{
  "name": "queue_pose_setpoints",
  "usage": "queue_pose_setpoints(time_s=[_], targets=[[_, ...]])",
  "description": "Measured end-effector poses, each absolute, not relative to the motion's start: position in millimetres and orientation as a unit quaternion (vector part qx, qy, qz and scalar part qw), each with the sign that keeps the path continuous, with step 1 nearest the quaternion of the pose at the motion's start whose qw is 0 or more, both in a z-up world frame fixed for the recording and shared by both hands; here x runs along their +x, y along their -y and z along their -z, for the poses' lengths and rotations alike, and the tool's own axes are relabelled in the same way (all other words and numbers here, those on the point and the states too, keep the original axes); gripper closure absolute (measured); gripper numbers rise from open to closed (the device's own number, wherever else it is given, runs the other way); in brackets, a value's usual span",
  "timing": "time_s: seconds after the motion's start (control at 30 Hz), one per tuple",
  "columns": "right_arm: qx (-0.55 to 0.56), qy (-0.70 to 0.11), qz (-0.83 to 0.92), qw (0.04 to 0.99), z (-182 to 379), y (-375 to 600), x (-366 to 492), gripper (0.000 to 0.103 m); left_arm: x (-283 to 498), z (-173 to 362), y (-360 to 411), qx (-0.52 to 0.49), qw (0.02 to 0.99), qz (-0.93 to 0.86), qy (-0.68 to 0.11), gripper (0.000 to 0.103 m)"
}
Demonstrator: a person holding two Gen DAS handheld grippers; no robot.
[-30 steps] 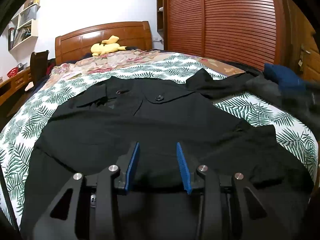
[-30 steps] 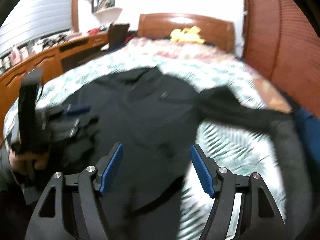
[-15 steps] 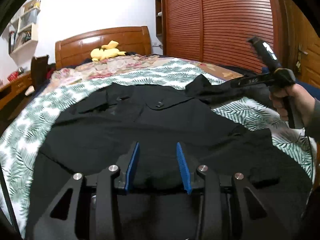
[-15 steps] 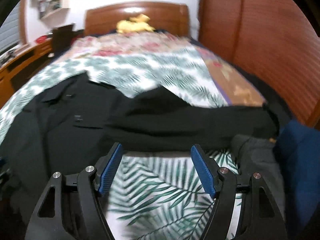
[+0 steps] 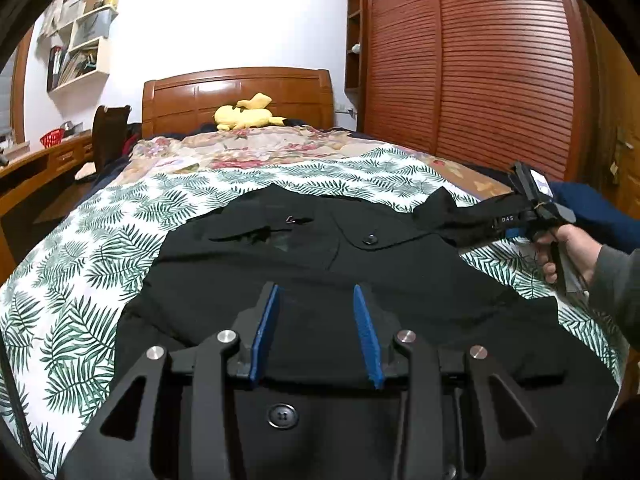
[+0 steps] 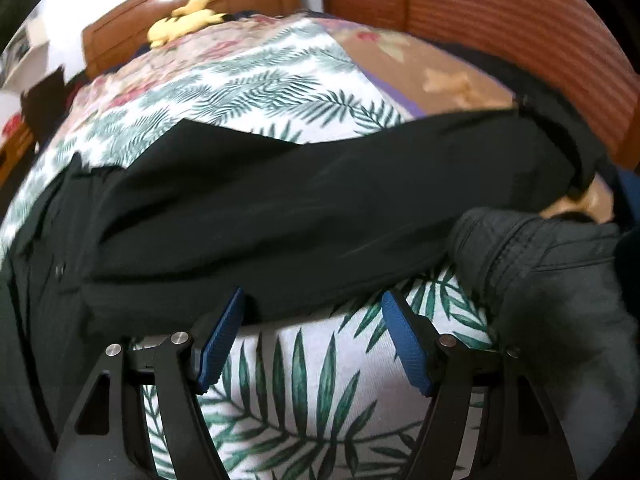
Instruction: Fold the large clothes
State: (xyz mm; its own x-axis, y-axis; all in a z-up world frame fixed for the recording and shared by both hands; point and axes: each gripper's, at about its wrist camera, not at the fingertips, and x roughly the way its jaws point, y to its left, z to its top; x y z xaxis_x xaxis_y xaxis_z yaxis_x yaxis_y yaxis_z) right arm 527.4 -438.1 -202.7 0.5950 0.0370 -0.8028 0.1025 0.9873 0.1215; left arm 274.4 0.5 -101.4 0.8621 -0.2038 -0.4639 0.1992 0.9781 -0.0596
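matt black cloth shirt (image 5: 280, 280) on a leaf-print cotton-like bedsheet (image 5: 100, 280); glossy wooden headboard (image 5: 240, 92); ribbed blue gripper pads (image 6: 224, 336).

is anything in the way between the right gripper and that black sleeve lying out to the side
Nothing visible. The right gripper is open over the leaf-print bedspread, with the black sleeve just ahead. A grey garment lies off to its right.

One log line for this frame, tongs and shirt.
left tongs: open over black shirt | right tongs: open at sleeve edge | shirt: flat on leaf-print bedspread, unfolded
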Motion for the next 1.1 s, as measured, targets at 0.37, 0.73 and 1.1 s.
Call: queue_pose_setpoints(time_s=[0.37, 0.73, 1.1], targets=[[0.114, -0.464, 0.016, 0.878, 205, 446, 557, 0.094, 278, 109, 1, 0.007, 0.962, 0.099, -0.254, 0.066], [-0.005, -0.335, -0.129, 0.933, 87, 338, 506, 0.101, 277, 111, 8, 0.020, 0.958, 0.103, -0.267, 0.066], [-0.095, -0.350, -0.245, 0.899, 83, 220, 424, 0.097, 275, 108, 5, 0.019, 0.958, 0.105, -0.268, 0.066]])
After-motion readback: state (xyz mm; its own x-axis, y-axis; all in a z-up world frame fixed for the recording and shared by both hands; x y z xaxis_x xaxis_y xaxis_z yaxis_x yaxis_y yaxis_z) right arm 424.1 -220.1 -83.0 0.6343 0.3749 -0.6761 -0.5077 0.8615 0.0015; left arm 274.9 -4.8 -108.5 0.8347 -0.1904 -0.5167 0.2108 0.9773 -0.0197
